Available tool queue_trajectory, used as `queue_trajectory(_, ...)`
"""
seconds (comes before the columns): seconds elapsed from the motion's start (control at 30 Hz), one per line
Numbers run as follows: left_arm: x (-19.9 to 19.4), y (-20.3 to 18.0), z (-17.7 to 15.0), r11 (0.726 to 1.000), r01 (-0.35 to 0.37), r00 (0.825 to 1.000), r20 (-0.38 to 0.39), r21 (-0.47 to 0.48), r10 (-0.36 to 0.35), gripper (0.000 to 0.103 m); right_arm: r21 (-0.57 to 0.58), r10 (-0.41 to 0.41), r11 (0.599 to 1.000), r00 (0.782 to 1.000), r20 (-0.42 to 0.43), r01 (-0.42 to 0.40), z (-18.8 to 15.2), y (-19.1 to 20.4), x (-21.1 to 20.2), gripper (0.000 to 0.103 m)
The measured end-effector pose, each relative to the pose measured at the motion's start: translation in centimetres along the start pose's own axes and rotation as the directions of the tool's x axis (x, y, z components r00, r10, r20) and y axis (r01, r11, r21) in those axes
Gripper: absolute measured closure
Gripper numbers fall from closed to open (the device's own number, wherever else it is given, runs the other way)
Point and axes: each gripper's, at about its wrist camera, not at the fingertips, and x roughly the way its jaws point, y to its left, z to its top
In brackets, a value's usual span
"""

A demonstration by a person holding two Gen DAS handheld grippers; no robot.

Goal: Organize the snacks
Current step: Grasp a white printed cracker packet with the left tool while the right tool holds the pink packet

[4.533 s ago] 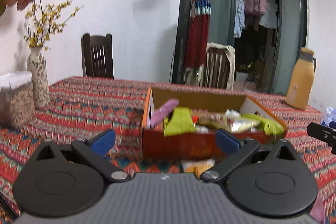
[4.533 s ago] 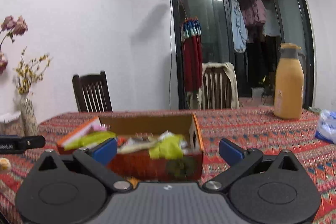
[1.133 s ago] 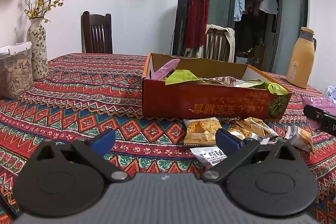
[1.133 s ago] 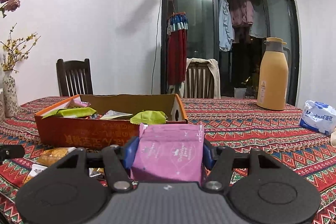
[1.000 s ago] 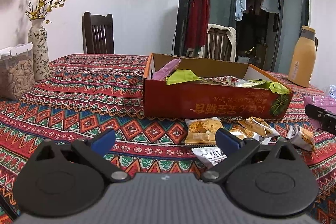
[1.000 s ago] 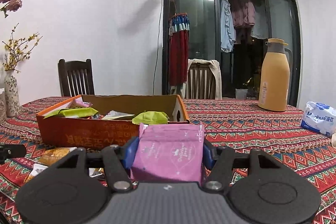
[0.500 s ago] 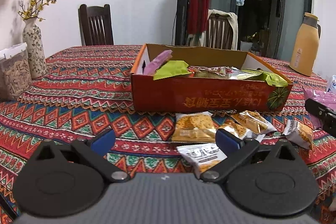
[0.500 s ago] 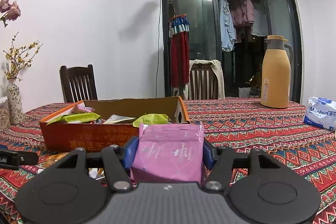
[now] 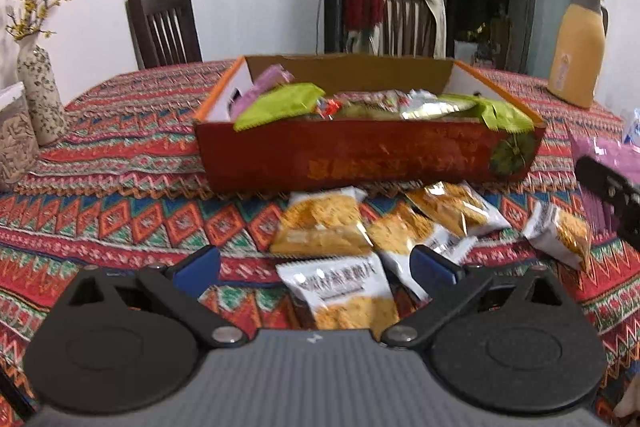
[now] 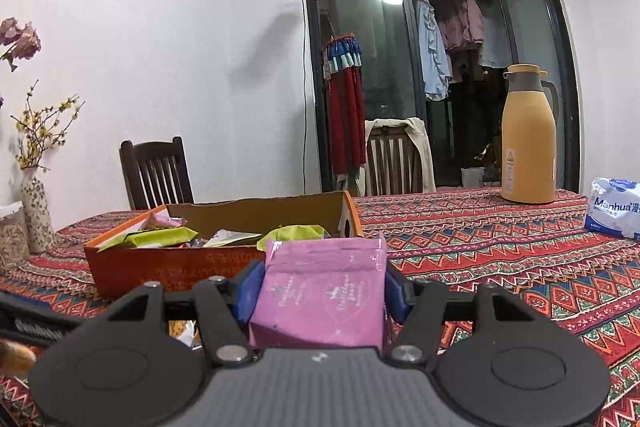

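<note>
The right gripper [image 10: 322,293] is clamping a pink packet [image 10: 320,297] just before the orange box [image 10: 172,267]. The left gripper [image 9: 316,269] is hovering wide open, empty, over snack packets [image 9: 320,223] lying on the table [image 9: 120,211].

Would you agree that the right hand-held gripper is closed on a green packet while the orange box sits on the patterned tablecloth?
Not quite: the packet in the right hand-held gripper is pink, not green, as the right wrist view shows. The rest holds: the gripper is closed on it, and the orange box sits on the patterned tablecloth.
</note>
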Motion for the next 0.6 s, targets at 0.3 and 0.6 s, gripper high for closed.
queue_trajectory(0.3,1.3,-0.7,-0.9,1.0,0.008,0.997,-0.082,0.012,-0.007,0.051,0.008,0.014,1.0,1.0,0.004,-0.014,0.1,-0.2,0.0,0.042)
queue_trajectory(0.6,0.3,-0.2,-1.1,1.0,0.012,0.998,-0.061,-0.001,-0.012,0.059,0.015,0.013,1.0,1.0,0.003,-0.013,0.1,-0.5,0.0,0.042)
